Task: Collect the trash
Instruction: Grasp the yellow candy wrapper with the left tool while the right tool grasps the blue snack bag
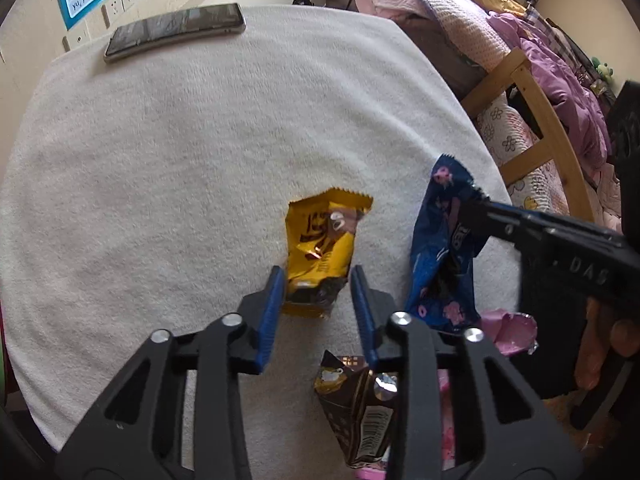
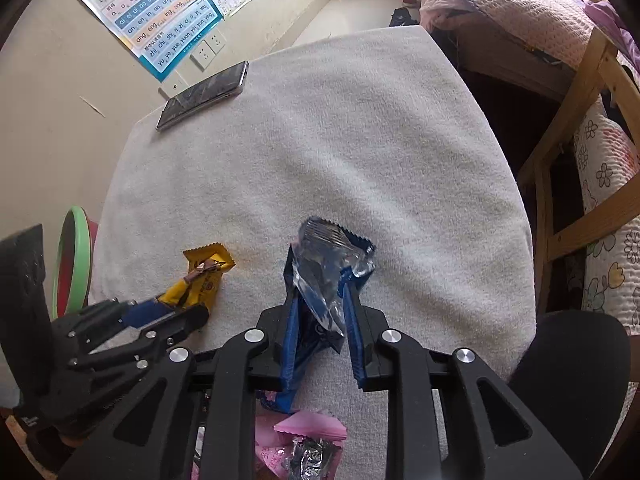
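A yellow wrapper (image 1: 322,248) lies on the white towel-covered table (image 1: 200,152). My left gripper (image 1: 316,276) straddles its near end with jaws partly closed, the blue pads touching its sides. A blue wrapper (image 2: 320,280) stands between the fingers of my right gripper (image 2: 320,284), which is shut on it and holds it upright. The blue wrapper (image 1: 440,240) and the right gripper (image 1: 476,196) also show in the left wrist view. The left gripper (image 2: 160,312) on the yellow wrapper (image 2: 200,280) shows in the right wrist view.
A brown wrapper (image 1: 360,408) and pink wrappers (image 1: 508,328) lie near the table's front edge. A phone (image 1: 176,30) lies at the far left corner. A green-rimmed basin (image 2: 74,256) stands left of the table. A bed (image 1: 540,80) is on the right.
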Demonstrator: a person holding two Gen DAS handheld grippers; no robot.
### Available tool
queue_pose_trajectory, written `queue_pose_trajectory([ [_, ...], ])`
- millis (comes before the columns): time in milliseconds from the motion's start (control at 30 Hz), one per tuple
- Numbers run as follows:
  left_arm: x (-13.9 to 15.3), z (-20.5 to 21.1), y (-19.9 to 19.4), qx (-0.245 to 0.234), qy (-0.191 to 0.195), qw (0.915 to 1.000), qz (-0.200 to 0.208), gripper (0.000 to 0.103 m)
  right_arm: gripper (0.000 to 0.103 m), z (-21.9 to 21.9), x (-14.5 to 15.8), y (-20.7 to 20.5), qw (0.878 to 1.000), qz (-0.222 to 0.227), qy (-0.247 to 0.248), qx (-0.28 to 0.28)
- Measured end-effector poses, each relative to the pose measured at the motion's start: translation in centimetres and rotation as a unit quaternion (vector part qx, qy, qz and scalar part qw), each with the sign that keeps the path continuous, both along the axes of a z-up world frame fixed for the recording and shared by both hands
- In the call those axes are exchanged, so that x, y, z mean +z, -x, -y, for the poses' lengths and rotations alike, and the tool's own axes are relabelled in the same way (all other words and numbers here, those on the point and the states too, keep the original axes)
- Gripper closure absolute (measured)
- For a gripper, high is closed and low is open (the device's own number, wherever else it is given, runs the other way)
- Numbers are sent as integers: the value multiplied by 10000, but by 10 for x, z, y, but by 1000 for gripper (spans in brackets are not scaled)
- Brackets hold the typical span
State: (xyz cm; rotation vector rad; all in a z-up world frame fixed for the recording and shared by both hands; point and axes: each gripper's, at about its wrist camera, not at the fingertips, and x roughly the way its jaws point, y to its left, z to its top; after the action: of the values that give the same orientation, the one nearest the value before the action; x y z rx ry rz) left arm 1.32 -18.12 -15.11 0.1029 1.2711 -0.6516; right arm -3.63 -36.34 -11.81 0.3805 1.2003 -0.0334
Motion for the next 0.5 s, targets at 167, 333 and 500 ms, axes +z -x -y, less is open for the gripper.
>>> queue_pose_trajectory([
  [167, 7, -34, 0, 479, 144, 9987, 28, 82, 67, -4, 4, 0, 9999, 132, 20, -26],
  [333, 23, -74, -6, 1059, 84, 9938, 325, 82, 38, -8, 2, 4, 9997, 101, 65, -221],
  [500, 29, -103, -6, 1385, -69, 9891, 500, 82, 38, -25, -13, -3, 9999, -77, 88, 62],
])
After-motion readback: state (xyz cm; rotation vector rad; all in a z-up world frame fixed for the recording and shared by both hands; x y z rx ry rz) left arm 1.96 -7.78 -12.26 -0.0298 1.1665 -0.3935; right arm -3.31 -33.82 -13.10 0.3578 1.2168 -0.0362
